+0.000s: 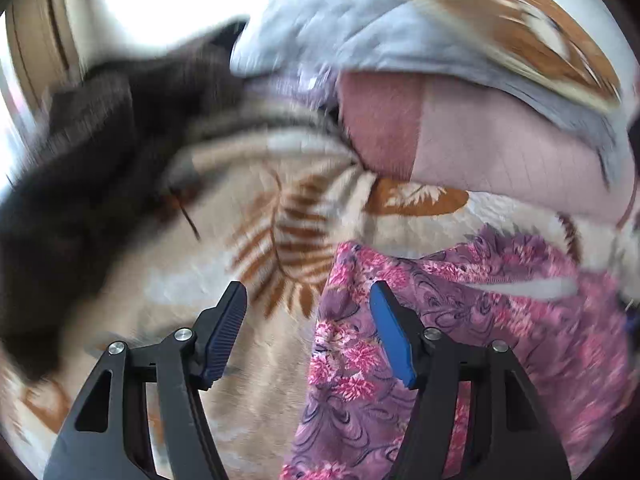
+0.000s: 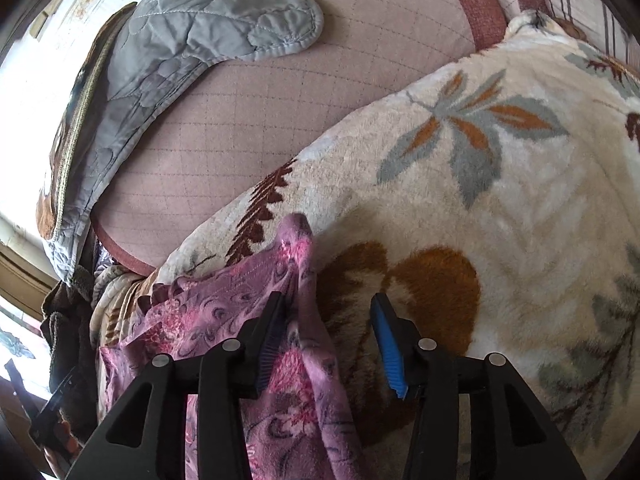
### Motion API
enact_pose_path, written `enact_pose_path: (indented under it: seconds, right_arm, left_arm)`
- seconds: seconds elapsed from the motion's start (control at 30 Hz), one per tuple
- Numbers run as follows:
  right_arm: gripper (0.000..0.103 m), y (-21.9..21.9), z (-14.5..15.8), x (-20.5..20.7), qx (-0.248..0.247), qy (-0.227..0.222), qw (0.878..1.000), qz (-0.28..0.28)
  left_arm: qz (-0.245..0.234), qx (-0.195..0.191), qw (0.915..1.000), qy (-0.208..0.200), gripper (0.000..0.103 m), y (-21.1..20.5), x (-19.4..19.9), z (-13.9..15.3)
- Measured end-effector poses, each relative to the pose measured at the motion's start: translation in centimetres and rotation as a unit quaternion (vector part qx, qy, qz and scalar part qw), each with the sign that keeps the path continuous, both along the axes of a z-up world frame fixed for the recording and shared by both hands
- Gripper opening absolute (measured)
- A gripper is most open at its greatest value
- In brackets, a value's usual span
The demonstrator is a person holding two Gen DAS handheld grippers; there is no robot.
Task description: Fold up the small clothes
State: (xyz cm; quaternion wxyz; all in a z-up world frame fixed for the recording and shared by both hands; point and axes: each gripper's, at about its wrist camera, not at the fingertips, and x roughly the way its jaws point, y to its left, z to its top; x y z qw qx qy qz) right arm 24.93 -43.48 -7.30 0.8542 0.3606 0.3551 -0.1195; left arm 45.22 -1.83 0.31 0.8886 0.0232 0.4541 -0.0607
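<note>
A small purple-and-pink floral garment (image 1: 440,340) lies crumpled on a cream fleece blanket (image 1: 248,216) with brown leaf patterns. My left gripper (image 1: 308,292) hovers over the garment's left edge. Its jaws stand apart, the blue pads (image 1: 390,336) press on nothing, and the right finger is over the cloth. In the right wrist view the same garment (image 2: 280,360) runs under the left finger, one raised fold reaching up between the fingers. My right gripper (image 2: 328,300) is open: the fold leans on the left pad while the right pad (image 2: 390,352) stands clear over the blanket (image 2: 480,200).
A dark brown garment (image 1: 80,168) lies in a heap at the left, blurred. A pink quilted mattress cover (image 2: 280,100) shows beyond the blanket's edge. A grey quilted cover (image 2: 192,20) is bunched at the far left. More dark clothes (image 2: 68,340) sit by the bed's edge.
</note>
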Motion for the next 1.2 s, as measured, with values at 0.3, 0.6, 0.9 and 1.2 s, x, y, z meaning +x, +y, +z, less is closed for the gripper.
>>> enact_pose_path:
  seconds: [0.3,0.6,0.9,1.2]
  right_arm:
    - [0.058,-1.3,-0.7,1.8,0.030,-0.015,0.999,0.017]
    - [0.001,-1.5,2.8,1.4,-0.015,-0.091,0.996,0.007]
    - [0.009,1.7,3.4,-1.9,-0.016,-0.106,0.994,0.029]
    - [0.022,4.8,2.9,-7.4,-0.007,-0.061,0.997,0.043]
  left_arm:
    - [-0.052,-0.061,0.9877,0.135,0.063,-0.6,3.1,-5.1]
    - [0.023,-0.109,0.9882,0.105,0.005,0.8,3.7,-5.5]
    - [0.010,-0.169,0.9837,0.061,0.009,2.6,-0.2,-1.0]
    - [-0.030,-0.119,0.9855,0.117,0.036,1.0,-7.5,-3.9]
